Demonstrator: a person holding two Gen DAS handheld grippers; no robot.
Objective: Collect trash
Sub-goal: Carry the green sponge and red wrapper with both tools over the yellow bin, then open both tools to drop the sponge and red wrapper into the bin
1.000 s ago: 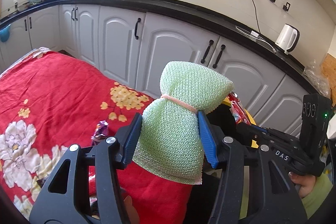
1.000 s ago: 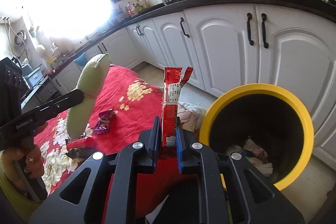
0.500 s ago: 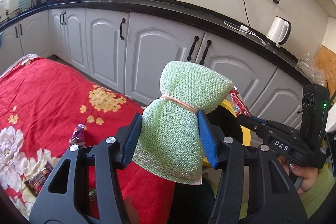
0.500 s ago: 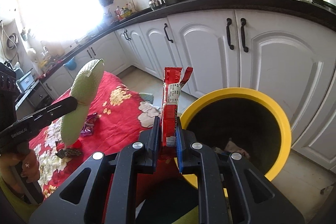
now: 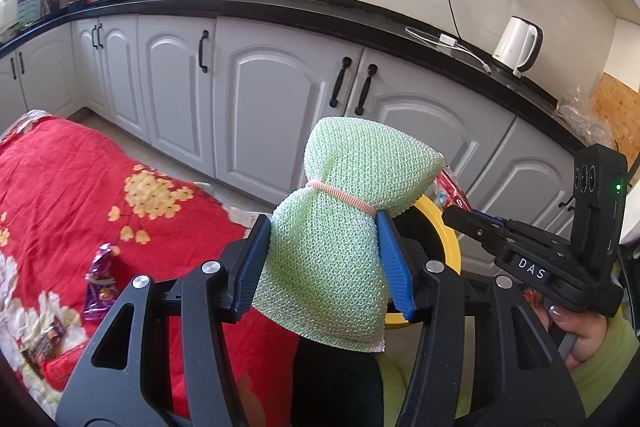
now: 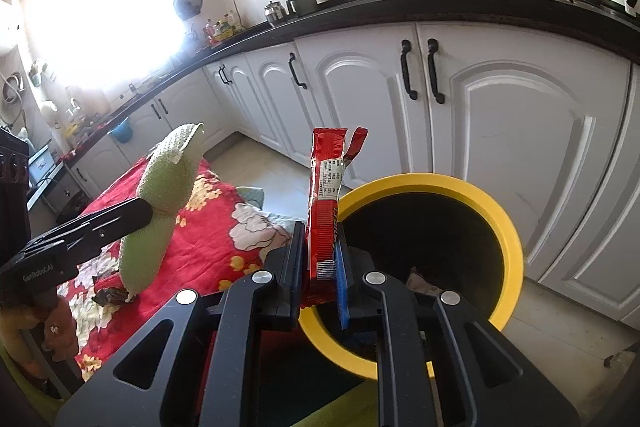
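Note:
My left gripper (image 5: pixel 324 263) is shut on a green mesh cloth bundle (image 5: pixel 344 223) tied with a pink band, held upright; the same bundle (image 6: pixel 160 207) appears at the left of the right wrist view. An upright red snack wrapper (image 6: pixel 326 203) is pinched in my shut right gripper (image 6: pixel 320 263), just left of the yellow bin rim (image 6: pixel 508 239). The bin's black inside holds some crumpled trash (image 6: pixel 420 283). In the left wrist view the bin (image 5: pixel 444 235) is mostly hidden behind the bundle, with the right gripper (image 5: pixel 464 219) above it.
A red floral cloth (image 5: pixel 60 187) covers the table on the left, with a purple wrapper (image 5: pixel 100 283) and other small wrappers (image 5: pixel 44 343) on it. White cabinets (image 5: pixel 272 99) under a black counter stand behind. A white kettle (image 5: pixel 518 45) sits on the counter.
Both grippers have moved right, from over the table toward the bin, each keeping its load. The bin now lies more centrally under the right gripper, and the purple wrapper has slid left in view.

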